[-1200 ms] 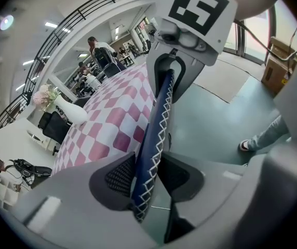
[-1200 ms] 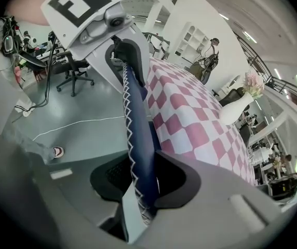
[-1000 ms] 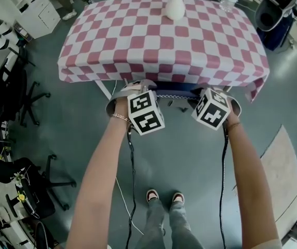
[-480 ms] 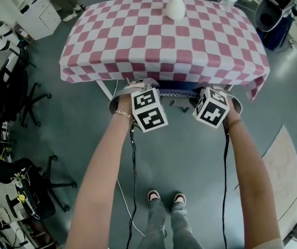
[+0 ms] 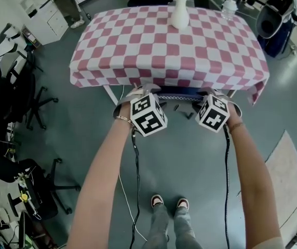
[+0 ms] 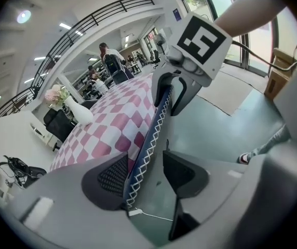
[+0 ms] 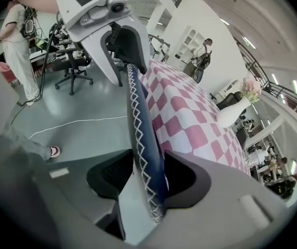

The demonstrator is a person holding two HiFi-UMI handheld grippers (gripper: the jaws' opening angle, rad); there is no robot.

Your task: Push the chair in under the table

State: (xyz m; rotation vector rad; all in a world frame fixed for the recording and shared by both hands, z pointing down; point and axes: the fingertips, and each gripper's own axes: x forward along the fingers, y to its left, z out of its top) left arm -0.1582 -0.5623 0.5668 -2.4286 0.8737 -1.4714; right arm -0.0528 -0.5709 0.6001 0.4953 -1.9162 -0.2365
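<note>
The chair's back (image 5: 177, 95) is a dark blue edge with white zigzag stitching, right at the near edge of the table (image 5: 169, 45) with its red-and-white checked cloth. The seat is hidden under the cloth. My left gripper (image 5: 138, 91) is at the left end of that edge and my right gripper (image 5: 217, 93) at the right end. In the left gripper view the chair's back (image 6: 151, 139) runs between the jaws of the left gripper (image 6: 146, 173), against one pad with a gap to the other. In the right gripper view the chair's back (image 7: 140, 123) likewise lies loosely inside the right gripper (image 7: 143, 178). Both sets of jaws have just been opening.
A white vase (image 5: 179, 14) with flowers and a plastic bottle (image 5: 230, 7) stand on the table's far side. Black office chairs (image 5: 13, 97) crowd the left. The person's feet (image 5: 168, 201) and two cables (image 5: 136, 191) are on the grey floor behind the grippers.
Both hands have stayed at the chair back's top edge. The head view has shifted a little, so the table appears further right and lower in the picture.
</note>
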